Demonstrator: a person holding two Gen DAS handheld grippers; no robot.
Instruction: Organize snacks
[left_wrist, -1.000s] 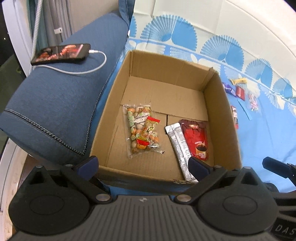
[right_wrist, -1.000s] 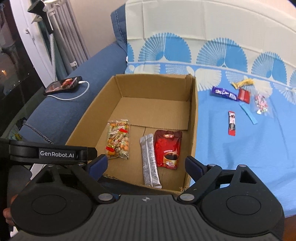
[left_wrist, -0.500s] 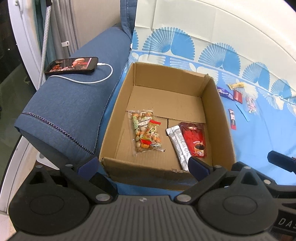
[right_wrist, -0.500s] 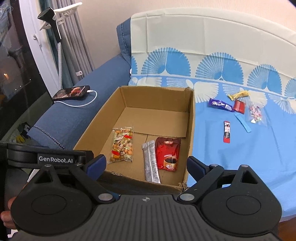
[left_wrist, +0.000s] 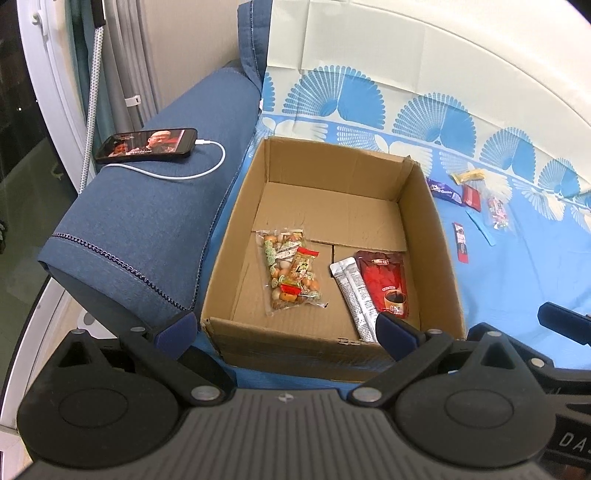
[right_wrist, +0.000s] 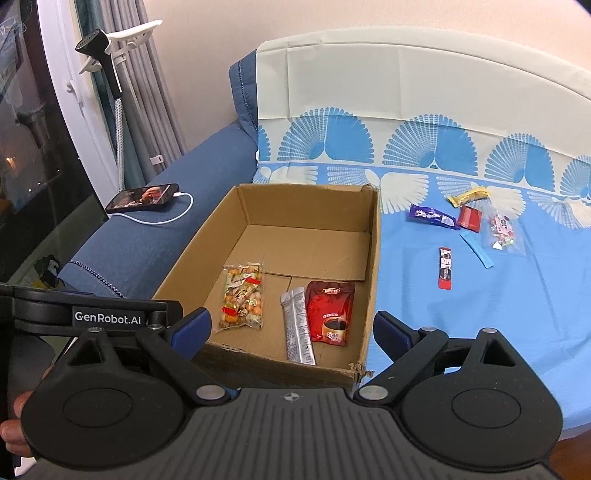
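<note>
An open cardboard box (left_wrist: 439, 236) (right_wrist: 373, 258) stands on a blue patterned sheet. In it lie a clear bag of mixed candies (left_wrist: 291, 273) (right_wrist: 242, 295), a silver stick pack (left_wrist: 356, 295) (right_wrist: 297, 328) and a red coffee pouch (left_wrist: 386, 282) (right_wrist: 330, 312). Several small snacks lie on the sheet right of the box: a purple bar (right_wrist: 430, 216), a yellow wrapper (right_wrist: 467, 195), a red packet (right_wrist: 470, 218), a red-black stick (right_wrist: 446, 267), a clear candy bag (right_wrist: 502, 230). My left gripper (left_wrist: 286, 328) and right gripper (right_wrist: 291, 328) are open, empty, held before the box's near wall.
A phone (left_wrist: 146, 146) on a white charging cable (left_wrist: 177, 173) lies on the blue sofa arm (left_wrist: 147, 229) left of the box. A blue strip (right_wrist: 476, 249) lies among the snacks. A stand (right_wrist: 110, 85) and curtains are at far left.
Both grippers have drawn back and up from the box, so more of the sofa and sheet shows. Both stay open and empty. Nothing in the box has moved.
</note>
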